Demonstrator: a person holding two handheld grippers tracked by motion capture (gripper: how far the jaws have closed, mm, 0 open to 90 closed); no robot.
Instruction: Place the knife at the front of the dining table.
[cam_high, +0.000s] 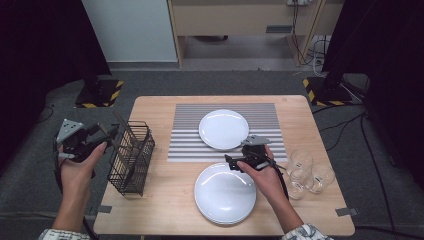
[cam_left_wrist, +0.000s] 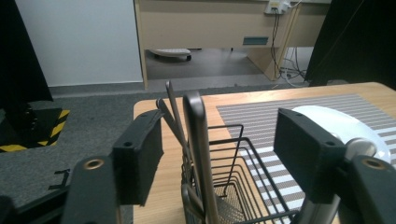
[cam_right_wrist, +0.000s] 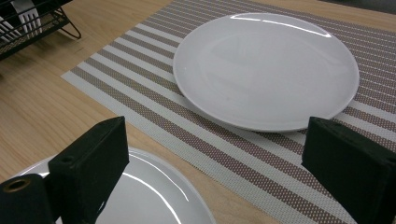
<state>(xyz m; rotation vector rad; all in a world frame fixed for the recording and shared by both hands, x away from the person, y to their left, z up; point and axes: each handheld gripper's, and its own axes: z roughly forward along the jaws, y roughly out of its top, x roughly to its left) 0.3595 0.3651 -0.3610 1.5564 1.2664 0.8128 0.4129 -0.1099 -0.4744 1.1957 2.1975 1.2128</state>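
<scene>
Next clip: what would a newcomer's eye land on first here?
Probably the two white plates: one on the striped placemat at the table's centre, another nearer the person. Then the black wire basket at the table's left edge, where the left claw straddles upright cutlery handles without pressing them.

A round white ceramic plate (cam_high: 223, 129) is lying on the grey-and-white striped placemat (cam_high: 189, 125); near the placemat's right edge, three clear drinking glasses (cam_high: 306, 173) are standing clustered together.
</scene>
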